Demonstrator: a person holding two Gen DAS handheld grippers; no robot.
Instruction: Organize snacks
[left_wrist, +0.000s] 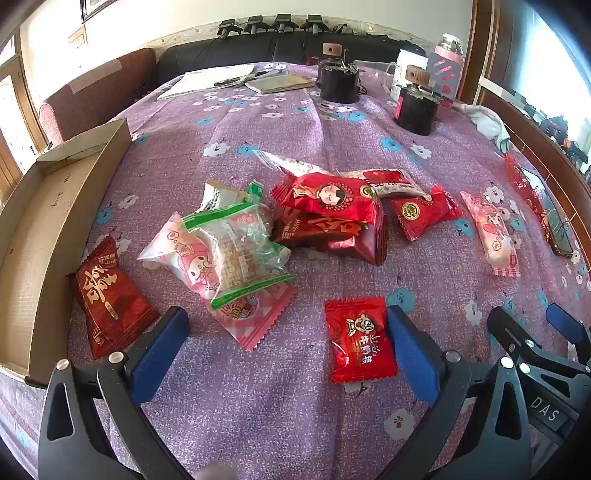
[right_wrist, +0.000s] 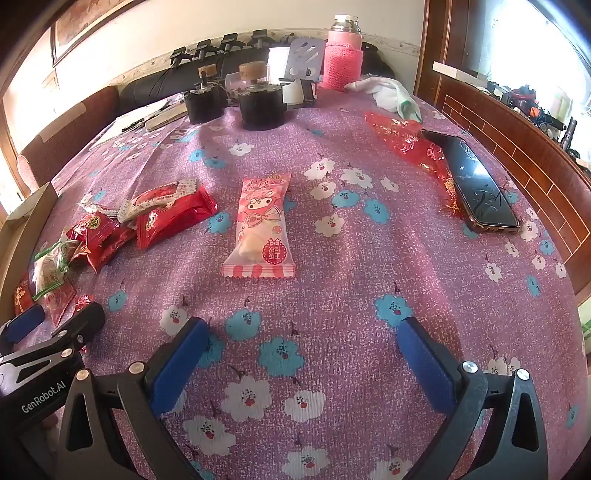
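Here, the snacks lie scattered on a purple flowered tablecloth (left_wrist: 280, 406). A small red candy packet (left_wrist: 360, 339) with a cartoon face lies flat nearest the left gripper (left_wrist: 284, 354), its long axis running roughly toward and away from the camera, just beside the gripper's right finger. Beyond that packet sits the heap (left_wrist: 295, 225): red wrappers, a clear green-edged bag and pink cartoon bags, piled crosswise. Left of the heap lies a dark red packet (left_wrist: 110, 306), touching the open cardboard box (left_wrist: 44, 236). Right of the heap, a long pink packet (right_wrist: 260, 229) lies alone, lengthwise away from the right gripper (right_wrist: 303, 354). Both grippers are spread wide, holding nothing. A phone (right_wrist: 476, 181) lies far right of the heap.
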